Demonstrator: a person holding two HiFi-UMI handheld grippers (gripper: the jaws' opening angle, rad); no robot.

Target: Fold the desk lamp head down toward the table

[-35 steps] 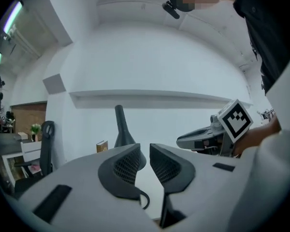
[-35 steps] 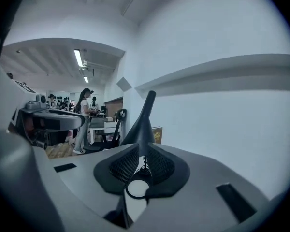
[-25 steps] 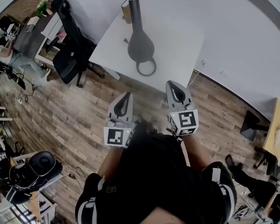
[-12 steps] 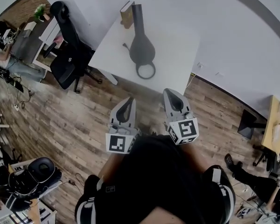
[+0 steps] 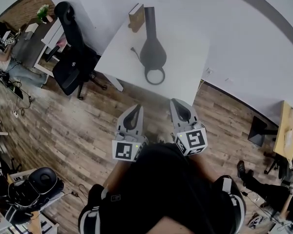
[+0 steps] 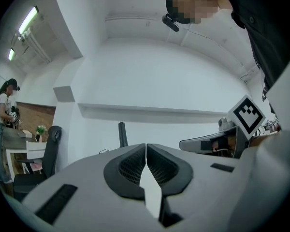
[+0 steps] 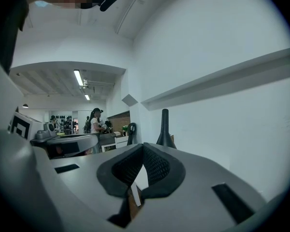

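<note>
Your left tool (image 5: 136,107) and right tool (image 5: 176,102) are both closed with nothing in them, side by side above the wooden floor (image 5: 83,126). The lamp (image 5: 153,52) stands on the white desk (image 5: 188,57), well apart from both tools, beside a brown box (image 5: 136,17).

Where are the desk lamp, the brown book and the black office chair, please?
desk lamp (image 5: 153,54), head view, on its wide dark body.
brown book (image 5: 136,17), head view, on its cover.
black office chair (image 5: 70,65), head view, on its seat.
</note>
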